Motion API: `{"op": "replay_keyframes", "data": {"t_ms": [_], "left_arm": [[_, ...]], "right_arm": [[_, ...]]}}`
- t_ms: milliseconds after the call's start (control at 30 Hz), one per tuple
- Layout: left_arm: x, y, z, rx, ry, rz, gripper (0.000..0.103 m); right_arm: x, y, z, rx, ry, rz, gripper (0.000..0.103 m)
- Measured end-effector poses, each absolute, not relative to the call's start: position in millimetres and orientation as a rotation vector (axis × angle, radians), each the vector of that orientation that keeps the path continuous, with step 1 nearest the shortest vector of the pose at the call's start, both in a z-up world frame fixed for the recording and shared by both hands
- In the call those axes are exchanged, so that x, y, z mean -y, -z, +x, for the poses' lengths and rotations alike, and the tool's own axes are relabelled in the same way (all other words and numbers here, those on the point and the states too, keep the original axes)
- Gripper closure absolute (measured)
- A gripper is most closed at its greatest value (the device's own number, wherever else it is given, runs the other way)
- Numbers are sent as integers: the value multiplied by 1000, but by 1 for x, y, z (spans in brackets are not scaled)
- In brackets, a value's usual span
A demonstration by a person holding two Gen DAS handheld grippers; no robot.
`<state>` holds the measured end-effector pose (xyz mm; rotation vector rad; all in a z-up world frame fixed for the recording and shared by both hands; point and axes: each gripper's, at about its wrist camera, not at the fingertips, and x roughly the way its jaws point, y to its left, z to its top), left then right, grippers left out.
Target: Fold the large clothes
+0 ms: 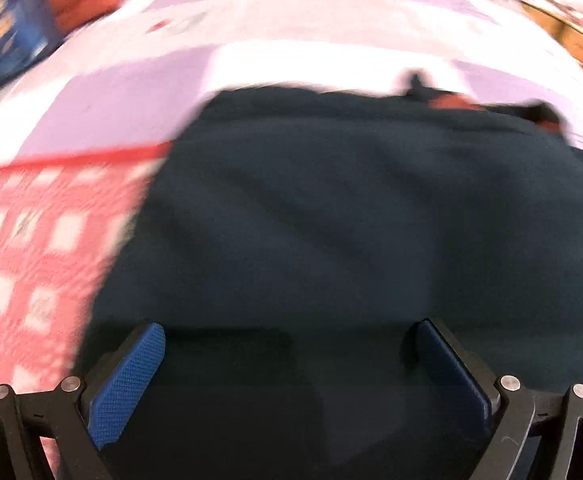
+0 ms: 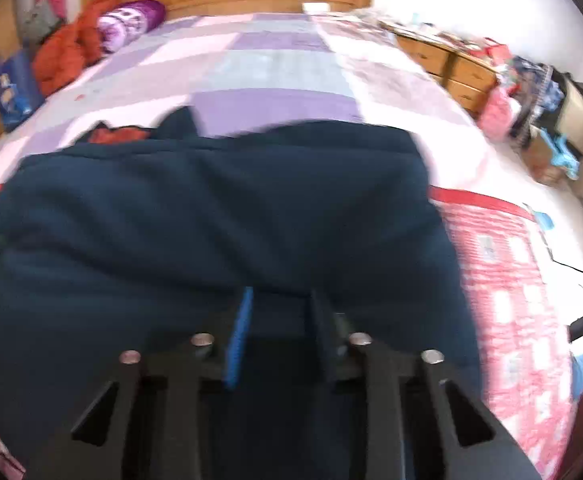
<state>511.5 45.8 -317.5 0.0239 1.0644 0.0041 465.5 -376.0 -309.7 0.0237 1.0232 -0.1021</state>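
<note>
Two grippers hang over the dark blue garment (image 2: 219,216) lying near the bed's (image 2: 275,60) bottom edge; the left gripper (image 1: 287,344) gapes wide, gripping nothing; the right gripper (image 2: 279,320) is slightly parted, nothing visibly pinched; the garment looks partly folded, so more folding probably remains.

Left tool (image 1: 287,332) spread wide, empty; right tool (image 2: 281,300) narrowly parted, both angled downward.
</note>
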Motion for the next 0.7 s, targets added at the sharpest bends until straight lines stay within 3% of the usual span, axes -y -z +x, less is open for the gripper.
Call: {"op": "replay_keyframes", "data": {"t_ms": [200, 433, 700], "left_arm": [[-97, 314, 495, -1089, -110, -56, 0], [-94, 266, 432, -1004, -160, 85, 0], [-68, 222, 354, -1027, -155, 58, 0]], "right_arm": [[394, 300, 450, -1062, 230, -22, 75], [380, 275, 412, -1076, 231, -6, 73], [320, 235, 332, -1075, 174, 67, 73]]}}
